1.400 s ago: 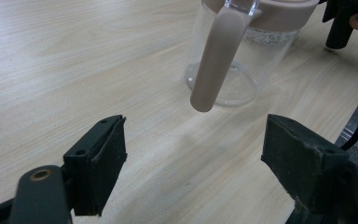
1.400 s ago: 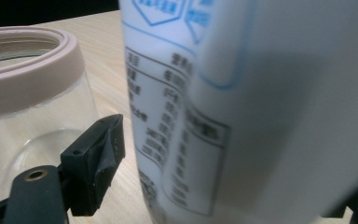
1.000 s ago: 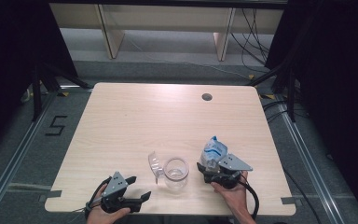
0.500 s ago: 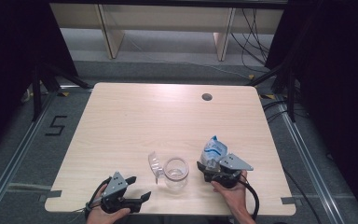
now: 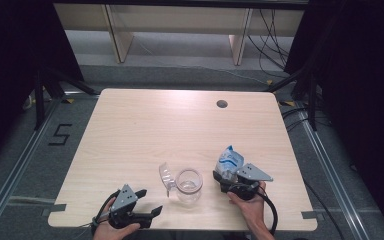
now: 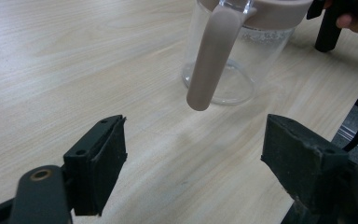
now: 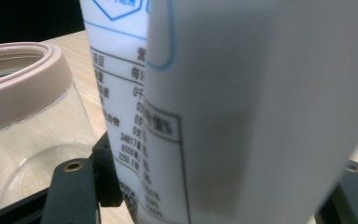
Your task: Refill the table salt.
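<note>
Near the front edge of the worktop (image 5: 145, 125) stands a clear glass jug (image 5: 188, 184) with a beige rim and handle. Just to its right, the right claw (image 5: 226, 176) has a white and blue pouch (image 5: 230, 159) between its jaws; they have just been closing on it, and the right gripper view shows the pouch (image 7: 223, 107) filling the gap, though whether the pads already press cannot be told. The left claw (image 5: 147, 202) rests wide apart and empty at the front left, aimed at the jug's handle (image 6: 212, 56).

Judging from this, the step in hand is gripping the pouch, likely to pour into the jug. To do it well, close until the pouch is firmly pinched but not crushed, since a soft pouch can slump or slip. Keep it upright while lifting. The left claw could take the handle to steady the jug, as light glass may slide when nudged.
</note>
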Available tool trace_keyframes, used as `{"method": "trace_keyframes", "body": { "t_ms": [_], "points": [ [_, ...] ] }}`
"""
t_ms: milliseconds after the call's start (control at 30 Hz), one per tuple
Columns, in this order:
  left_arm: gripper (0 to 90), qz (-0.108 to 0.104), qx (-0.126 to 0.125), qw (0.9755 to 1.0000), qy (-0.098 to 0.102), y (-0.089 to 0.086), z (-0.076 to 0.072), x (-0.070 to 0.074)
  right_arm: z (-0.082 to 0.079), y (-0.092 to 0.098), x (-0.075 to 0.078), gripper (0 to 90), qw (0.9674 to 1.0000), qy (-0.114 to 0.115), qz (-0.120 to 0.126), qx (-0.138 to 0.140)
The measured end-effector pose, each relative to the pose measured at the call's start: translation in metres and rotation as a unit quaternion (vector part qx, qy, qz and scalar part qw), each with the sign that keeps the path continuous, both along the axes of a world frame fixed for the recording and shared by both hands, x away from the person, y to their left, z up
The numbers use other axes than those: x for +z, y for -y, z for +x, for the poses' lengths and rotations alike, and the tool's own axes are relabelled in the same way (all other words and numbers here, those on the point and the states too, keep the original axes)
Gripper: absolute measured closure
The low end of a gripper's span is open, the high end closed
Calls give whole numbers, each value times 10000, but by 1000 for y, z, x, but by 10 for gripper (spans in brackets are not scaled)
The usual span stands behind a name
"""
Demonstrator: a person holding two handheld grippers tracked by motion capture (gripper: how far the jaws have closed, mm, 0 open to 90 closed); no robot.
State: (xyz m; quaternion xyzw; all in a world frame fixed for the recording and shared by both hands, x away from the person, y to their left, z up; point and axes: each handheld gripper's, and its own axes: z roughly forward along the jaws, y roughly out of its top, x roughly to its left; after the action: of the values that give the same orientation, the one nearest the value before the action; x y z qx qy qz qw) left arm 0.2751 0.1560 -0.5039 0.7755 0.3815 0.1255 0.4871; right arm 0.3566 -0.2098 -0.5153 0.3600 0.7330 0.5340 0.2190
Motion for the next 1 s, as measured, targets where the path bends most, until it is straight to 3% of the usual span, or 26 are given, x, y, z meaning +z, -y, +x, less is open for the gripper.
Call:
{"method": "trace_keyframes", "body": {
  "t_ms": [133, 333, 467, 633, 667, 900, 967, 1000],
  "points": [
    [211, 29, -12, 10000, 2, 0, 0, 0, 0, -2, -1, 362, 9999, -24, 100, -41],
    [212, 49, -30, 10000, 11, 0, 0, 0, 2, -1, 0, 396, 10000, -28, -38, 75],
    [212, 75, -29, 10000, 15, -1, -1, 0, 1, -1, -1, 416, 10000, -66, 33, 53],
    [212, 43, 12, 10000, 10, 0, -1, 1, -3, -4, 1, 433, 9997, 57, -210, -61],
    [212, 77, -21, 10000, 18, -1, -1, 1, -4, -5, 2, 433, 9998, 37, -159, -102],
    [214, 54, -11, 10000, 33, -1, 0, 2, -3, -3, 5, 441, 9994, 70, -328, -66],
    [214, 2, -15, 10000, 18, 0, -1, 1, -1, -3, 6, 442, 9986, 242, -460, 44],
    [214, 2, -26, 10000, 44, 0, -1, 1, -2, -5, 7, 442, 9987, 203, -467, 29]
  ]
}}
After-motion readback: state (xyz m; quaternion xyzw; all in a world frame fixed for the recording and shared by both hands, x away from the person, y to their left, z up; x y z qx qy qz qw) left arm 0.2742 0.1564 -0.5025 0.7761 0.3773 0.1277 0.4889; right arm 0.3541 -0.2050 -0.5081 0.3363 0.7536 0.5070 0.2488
